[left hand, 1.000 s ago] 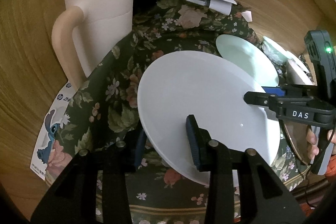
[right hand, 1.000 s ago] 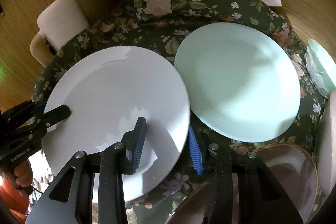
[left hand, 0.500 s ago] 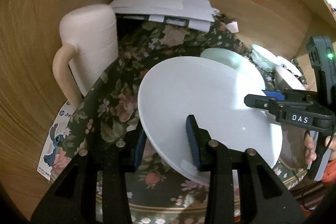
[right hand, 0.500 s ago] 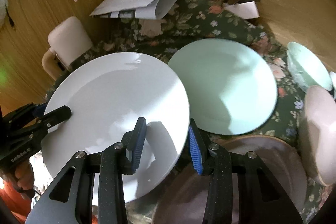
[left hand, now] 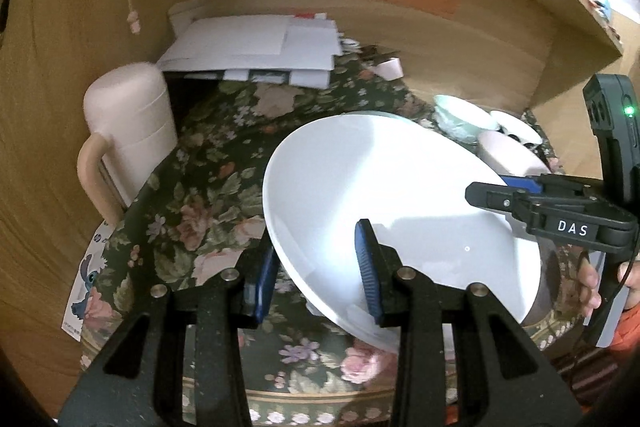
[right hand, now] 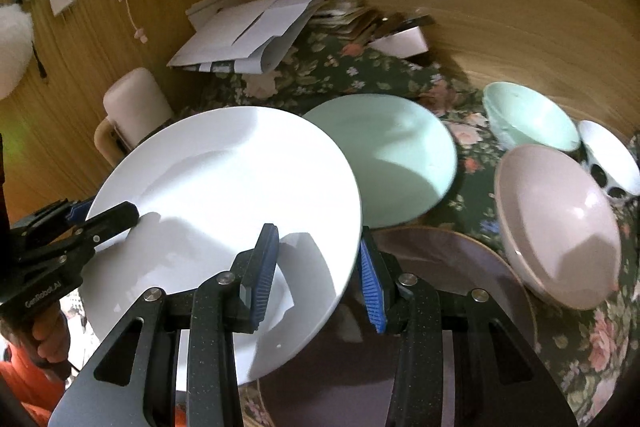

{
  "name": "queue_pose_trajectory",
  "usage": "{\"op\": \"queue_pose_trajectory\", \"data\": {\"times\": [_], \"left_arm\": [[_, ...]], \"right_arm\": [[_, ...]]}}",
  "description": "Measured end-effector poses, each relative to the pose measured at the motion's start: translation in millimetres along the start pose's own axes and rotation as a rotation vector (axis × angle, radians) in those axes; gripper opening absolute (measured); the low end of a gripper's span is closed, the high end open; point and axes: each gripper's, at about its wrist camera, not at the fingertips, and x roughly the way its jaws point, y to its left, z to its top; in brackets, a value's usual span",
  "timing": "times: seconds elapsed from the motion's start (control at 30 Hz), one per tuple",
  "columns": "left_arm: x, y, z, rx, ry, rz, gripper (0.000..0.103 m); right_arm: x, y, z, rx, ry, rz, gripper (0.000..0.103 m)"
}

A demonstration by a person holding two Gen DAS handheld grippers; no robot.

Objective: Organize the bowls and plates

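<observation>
Between both claws (left hand: 316, 267), white plate (left hand: 384, 187), rim straddled

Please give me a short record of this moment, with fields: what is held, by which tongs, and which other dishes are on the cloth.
held: white plate, lifted and tilted
left tongs: astride the plate's rim
right tongs: astride the opposite rim
plates on cloth: green plate, brown plate
bowls: pink bowl, green bowl, white bowl
surface: flowered cloth
behind: papers, pale jug
</observation>
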Motion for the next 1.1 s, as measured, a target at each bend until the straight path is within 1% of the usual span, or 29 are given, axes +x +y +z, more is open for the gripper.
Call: {"op": "queue_pose_trajectory", "data": {"times": [0.27,0.57,0.83,1.1], "left_arm": [[-6.1,-32.8,-1.6,0.037,-0.014,-0.045,0.036],[0.8,-62.6,-7.2,0.052,-0.004,-0.101,0.036],[16.7,-82.6,-16.9,0.045,0.050,-0.135,0.036],[31.3,-94.7,-27.8,0.048,0.097,-0.131,0.036]], "right_arm": [[-28.8,-21.0,-13.2,0.033,-0.037,-0.032,0.036],[-48.5,-45.6,-31.5,0.073,-0.054,-0.075,0.036],[-52.7,-66.4,-51.3,0.131,-0.035,-0.094,0.036],[-47.0,-78.4,-68.0,0.185,-0.001,-0.095,0.036]]}}
